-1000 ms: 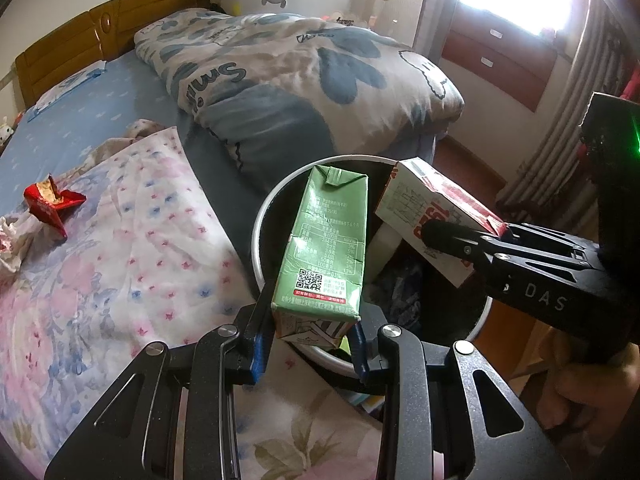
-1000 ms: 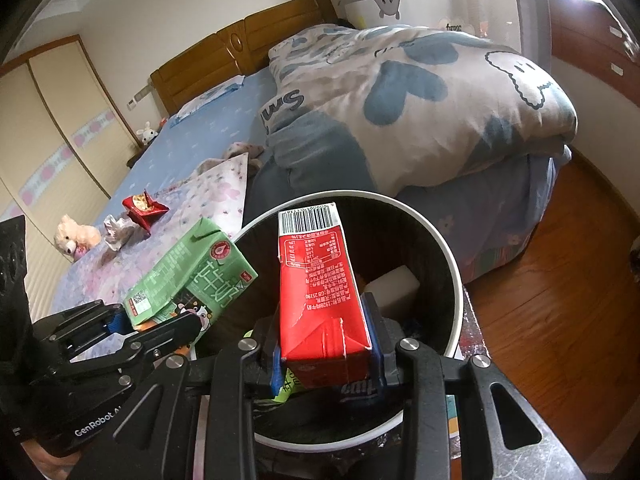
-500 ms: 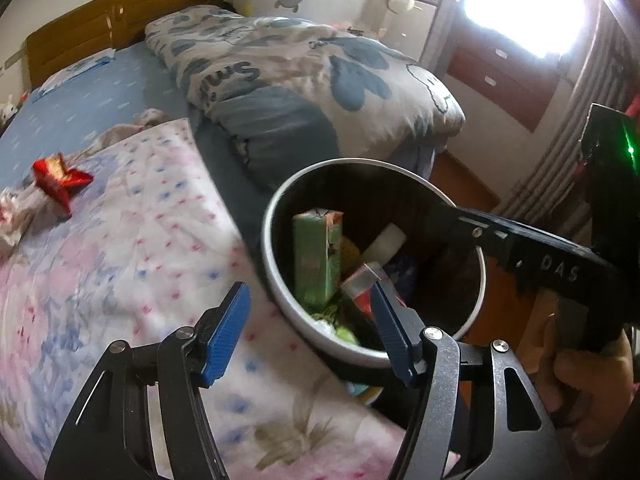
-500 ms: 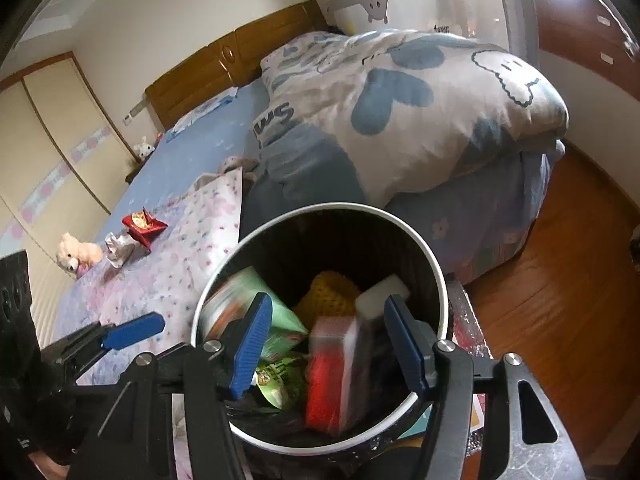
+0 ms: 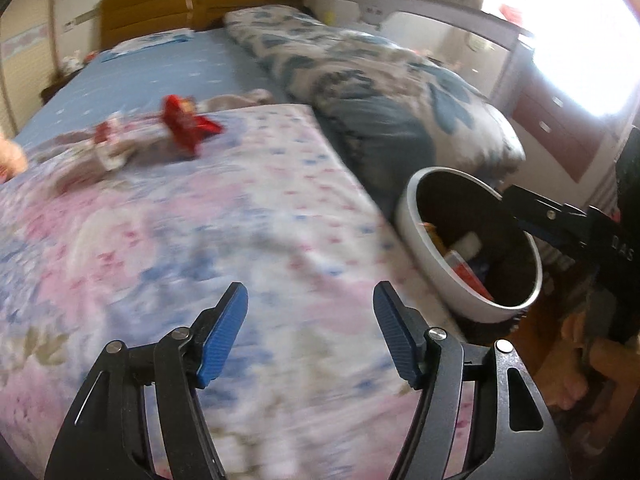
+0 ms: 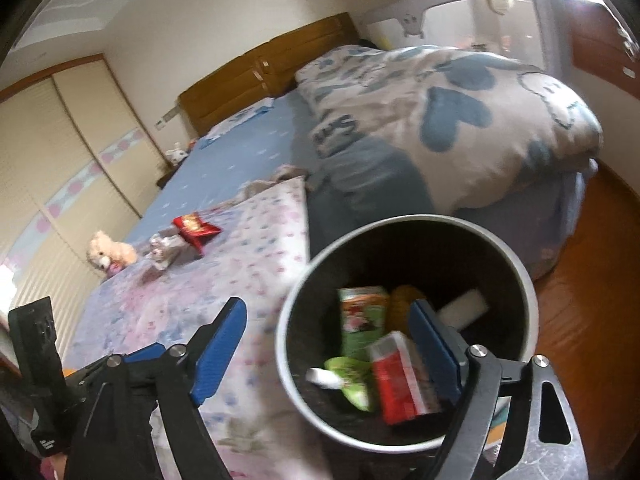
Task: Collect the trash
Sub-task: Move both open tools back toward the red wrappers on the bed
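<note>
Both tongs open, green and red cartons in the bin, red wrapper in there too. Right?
Not quite: the red wrapper is not in the bin; the right wrist view shows it lying on the bed. The rest holds: left tongs and right tongs open, green carton and red carton in the bin.

Bed (image 5: 168,80): floral sheet (image 5: 240,208), red wrapper (image 5: 184,124), duvet (image 5: 360,80)

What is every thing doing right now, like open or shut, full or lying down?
left gripper: open, empty.
right gripper: open, empty.
trash bin: upright, no lid on it, partly filled.
green carton: in the bin, leaning.
red carton: in the bin, lying tilted.
red wrapper: crumpled, on the bed.
teddy bear: lying on the bed.
quilt: bunched up.
</note>
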`<state>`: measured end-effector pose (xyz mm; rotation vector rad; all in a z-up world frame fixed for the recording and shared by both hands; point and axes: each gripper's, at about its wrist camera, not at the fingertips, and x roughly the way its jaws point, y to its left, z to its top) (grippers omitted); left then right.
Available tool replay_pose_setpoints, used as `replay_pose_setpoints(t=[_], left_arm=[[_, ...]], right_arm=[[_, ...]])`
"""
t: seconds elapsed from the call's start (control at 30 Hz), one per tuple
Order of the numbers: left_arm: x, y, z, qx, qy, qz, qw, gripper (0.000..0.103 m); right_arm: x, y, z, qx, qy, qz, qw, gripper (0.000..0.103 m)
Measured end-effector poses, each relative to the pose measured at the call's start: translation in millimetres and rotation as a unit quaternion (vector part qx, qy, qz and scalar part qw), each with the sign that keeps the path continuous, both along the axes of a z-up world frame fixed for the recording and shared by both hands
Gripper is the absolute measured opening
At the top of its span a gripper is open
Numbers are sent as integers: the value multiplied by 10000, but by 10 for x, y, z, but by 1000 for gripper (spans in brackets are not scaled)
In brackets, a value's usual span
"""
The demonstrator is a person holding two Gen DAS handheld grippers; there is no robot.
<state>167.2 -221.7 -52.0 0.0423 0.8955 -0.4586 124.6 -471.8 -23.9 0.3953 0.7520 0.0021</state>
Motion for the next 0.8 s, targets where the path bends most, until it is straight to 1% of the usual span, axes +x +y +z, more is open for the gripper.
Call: replay_pose_setpoints(t=[0.13,0.3,0.6,0.8], left_arm=[[40,319,-41,3,41,341,9994,68],[39,612,-110,15,98,649,9978,68],[40,1002,-225,77,183,1075,9940,69],[103,1225,-276,91,242,1368,9903,71]], right_arm=[[110,251,-43,89,33,255,9996,86],[205,527,-94,91,86,515,9986,86],[304,940,-201,48,149,899,9958,88],[432,1152,-335,65,271,1088,9937,88]])
